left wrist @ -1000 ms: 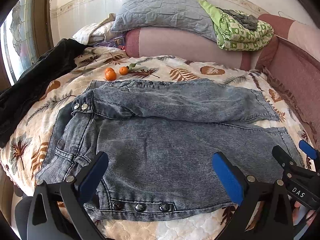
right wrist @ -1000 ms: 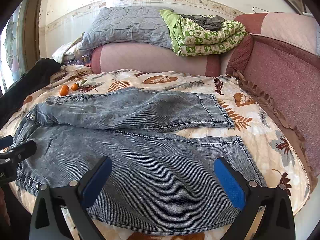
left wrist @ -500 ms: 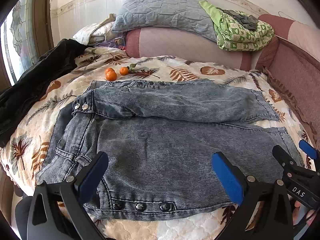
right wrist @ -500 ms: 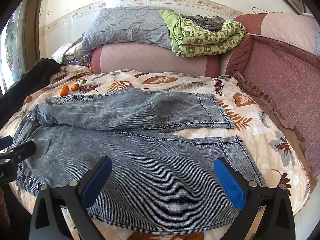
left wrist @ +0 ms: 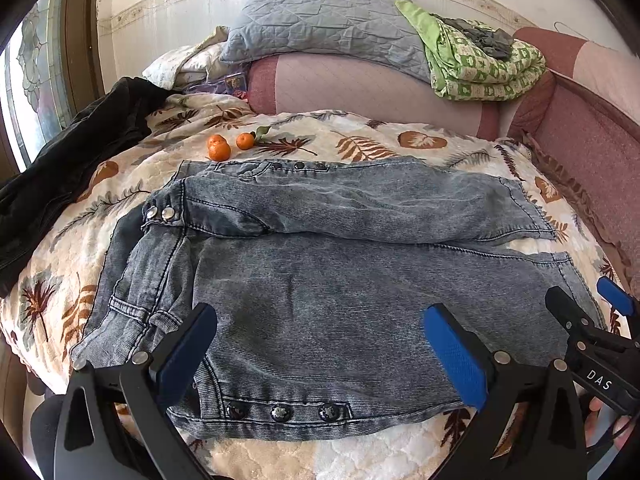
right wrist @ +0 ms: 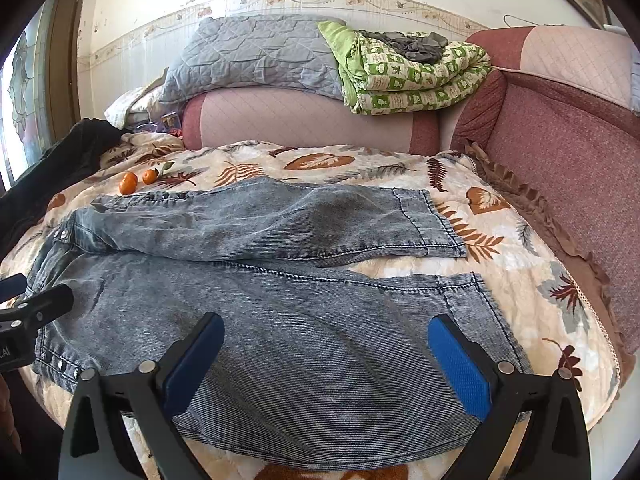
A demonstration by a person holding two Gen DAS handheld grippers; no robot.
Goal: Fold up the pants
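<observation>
Grey-blue denim pants (left wrist: 320, 280) lie spread flat on the bed, waist to the left, both legs running to the right; they also show in the right wrist view (right wrist: 280, 312). My left gripper (left wrist: 320, 348) is open and empty, above the near waist side with its snap buttons (left wrist: 280, 413). My right gripper (right wrist: 324, 360) is open and empty, above the near leg, left of its hem (right wrist: 484, 312). The right gripper also shows at the right edge of the left wrist view (left wrist: 592, 320).
Two oranges (left wrist: 228, 145) lie beyond the pants at the far left. A black garment (left wrist: 68, 168) lies along the left edge of the leaf-patterned bedspread (right wrist: 520, 248). A grey quilt (right wrist: 256, 56) and a green blanket (right wrist: 416, 76) sit on the pink headboard bolster. A maroon padded side (right wrist: 568, 152) stands at the right.
</observation>
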